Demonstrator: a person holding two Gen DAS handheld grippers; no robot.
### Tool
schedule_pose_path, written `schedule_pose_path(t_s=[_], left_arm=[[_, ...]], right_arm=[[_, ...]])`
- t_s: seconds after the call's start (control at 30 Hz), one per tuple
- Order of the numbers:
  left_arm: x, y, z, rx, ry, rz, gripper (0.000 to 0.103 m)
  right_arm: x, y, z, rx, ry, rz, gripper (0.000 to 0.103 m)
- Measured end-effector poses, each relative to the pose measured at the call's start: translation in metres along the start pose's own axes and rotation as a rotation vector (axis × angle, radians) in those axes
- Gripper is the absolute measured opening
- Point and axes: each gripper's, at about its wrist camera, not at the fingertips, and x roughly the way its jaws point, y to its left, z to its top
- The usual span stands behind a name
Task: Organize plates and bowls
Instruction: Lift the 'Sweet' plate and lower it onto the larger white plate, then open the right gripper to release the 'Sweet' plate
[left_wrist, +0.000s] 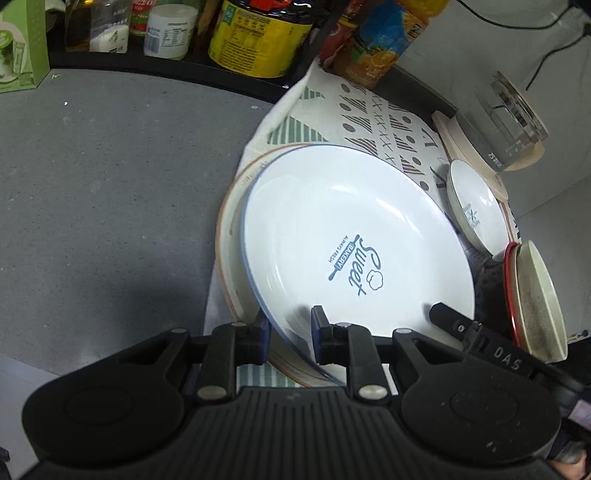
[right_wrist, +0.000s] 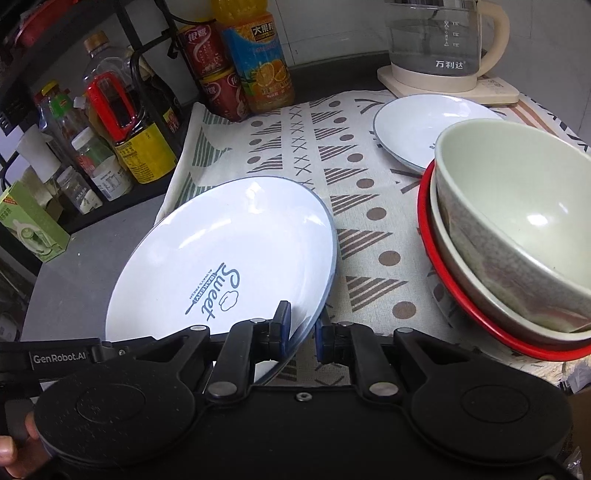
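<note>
We hold the large white plate (left_wrist: 351, 236) tilted above the brown-rimmed plate (left_wrist: 231, 236) at frame centre; left gripper (left_wrist: 290, 332) and right gripper (right_wrist: 302, 328) both clamp its near rim.

**Two wrist cameras, one shared plate**

Each fisheye looks forward and steeply down along its own fingers, close over the counter. The left wrist view faces the white plate (left_wrist: 354, 236) from its near-left rim, the right wrist view from its near-right rim (right_wrist: 221, 258). Both also catch the patterned cloth (left_wrist: 391, 122) and the bottles (right_wrist: 258, 59) behind.
</note>
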Motion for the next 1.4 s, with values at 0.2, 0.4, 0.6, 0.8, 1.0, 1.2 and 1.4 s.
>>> schedule_pose_path(t_s=[0.2, 0.4, 0.6, 0.8, 1.0, 1.2, 1.4], left_arm=[[-0.009, 0.002, 0.005, 0.013, 0.023, -0.009, 0.020], [-0.018, 0.003, 0.005, -0.002, 0.006, 0.014, 0.021], [-0.021, 0.008, 0.013, 0.006, -0.038, 0.039, 0.023], [-0.016, 0.004, 0.015, 0.043, -0.074, 0.073, 0.025], [-0.006, 0.011, 0.016, 0.027, -0.055, 0.102, 0.025], [-0.005, 0.014, 0.016, 0.002, -0.044, 0.134, 0.026], [-0.023, 0.001, 0.023, 0.016, -0.063, 0.117, 0.029]], right_arm=[[0.005, 0.003, 0.001, 0.002, -0.004, -0.018, 0.013], [0.007, 0.003, 0.001, 0.011, 0.001, -0.020, 0.014], [0.011, 0.000, 0.000, 0.027, 0.005, -0.022, 0.014], [0.013, 0.004, 0.002, 0.017, 0.018, -0.034, 0.015], [0.011, 0.001, 0.003, 0.024, 0.016, -0.051, 0.025], [0.012, 0.000, 0.002, 0.023, 0.016, -0.049, 0.028], [-0.004, 0.000, 0.008, -0.009, -0.001, -0.067, 0.035]])
